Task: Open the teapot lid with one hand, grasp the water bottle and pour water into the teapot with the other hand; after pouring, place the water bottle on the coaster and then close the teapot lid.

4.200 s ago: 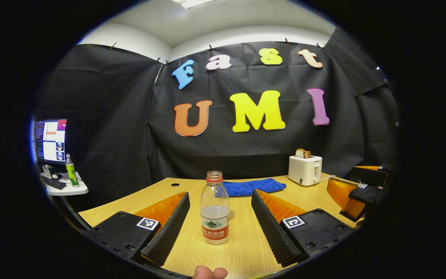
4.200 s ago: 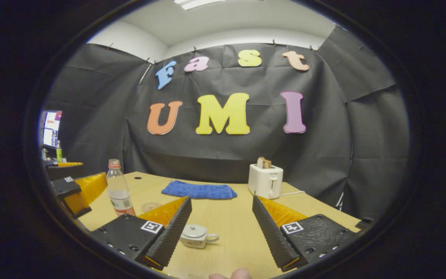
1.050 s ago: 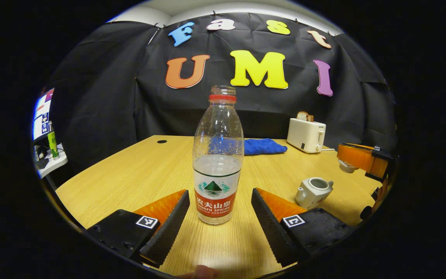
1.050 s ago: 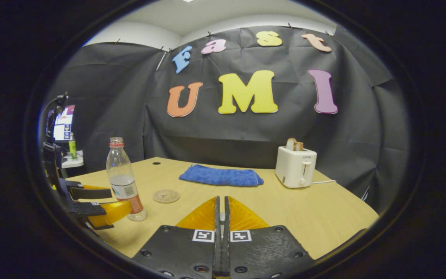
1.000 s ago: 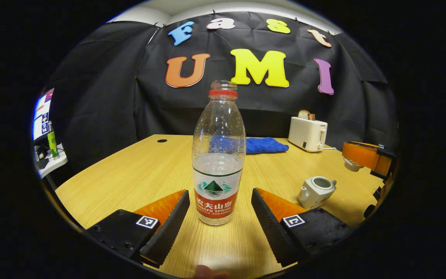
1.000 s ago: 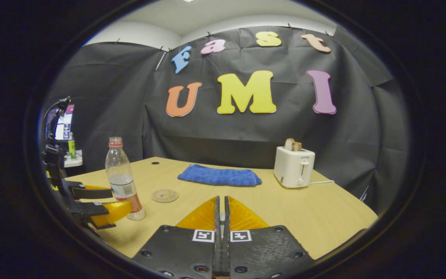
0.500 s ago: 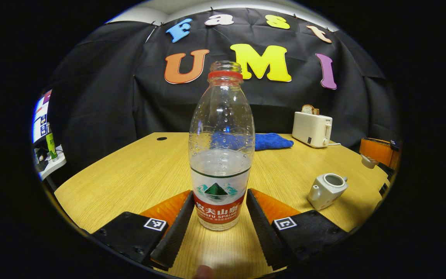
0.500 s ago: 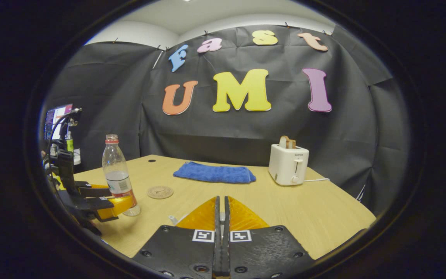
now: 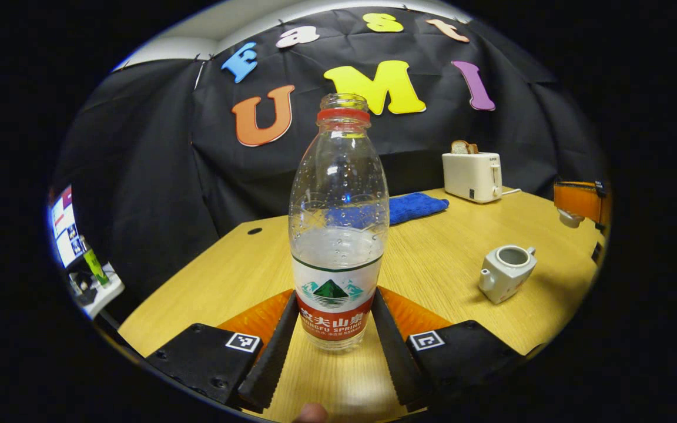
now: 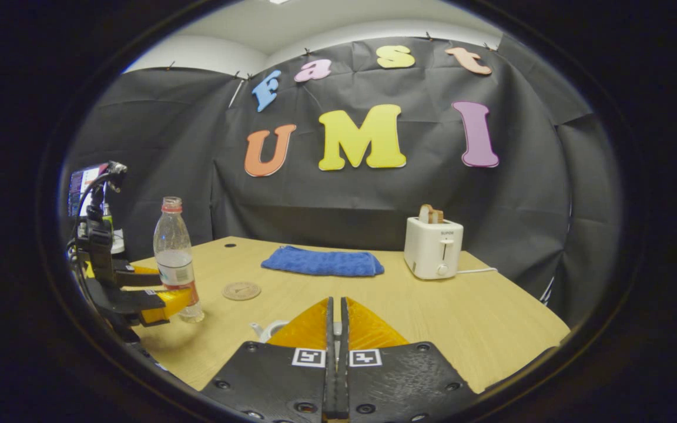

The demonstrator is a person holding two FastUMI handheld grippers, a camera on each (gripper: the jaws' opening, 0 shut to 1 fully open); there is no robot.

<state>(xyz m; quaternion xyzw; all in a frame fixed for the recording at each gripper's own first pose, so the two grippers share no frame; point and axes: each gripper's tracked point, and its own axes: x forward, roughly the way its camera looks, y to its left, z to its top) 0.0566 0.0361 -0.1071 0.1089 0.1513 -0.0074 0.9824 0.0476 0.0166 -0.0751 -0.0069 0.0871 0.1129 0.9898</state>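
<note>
A clear water bottle (image 9: 338, 235) with a red neck ring, no cap and a part fill of water stands upright between my left gripper's (image 9: 334, 301) fingers, which press on both sides of its lower label. The right gripper view shows that bottle (image 10: 174, 258) and the left gripper (image 10: 168, 291) at the table's left. The small white teapot (image 9: 506, 273) sits open to the right on the table. At the far right, my right gripper (image 9: 575, 210) holds the white lid (image 9: 567, 218) in the air. In its own view the right gripper (image 10: 335, 317) is shut, with the teapot (image 10: 268, 330) peeking from behind a finger.
A round coaster (image 10: 241, 290) lies on the wooden table (image 10: 462, 317) just right of the bottle. Farther back are a folded blue cloth (image 10: 322, 262) and a white toaster (image 10: 432, 247) with bread. A side shelf with a monitor (image 9: 62, 226) stands off the table's left.
My left gripper moved up to the bottle and its fingers closed onto the label; its view has since tilted. The right gripper, holding the lid, drew off to the right of the teapot.
</note>
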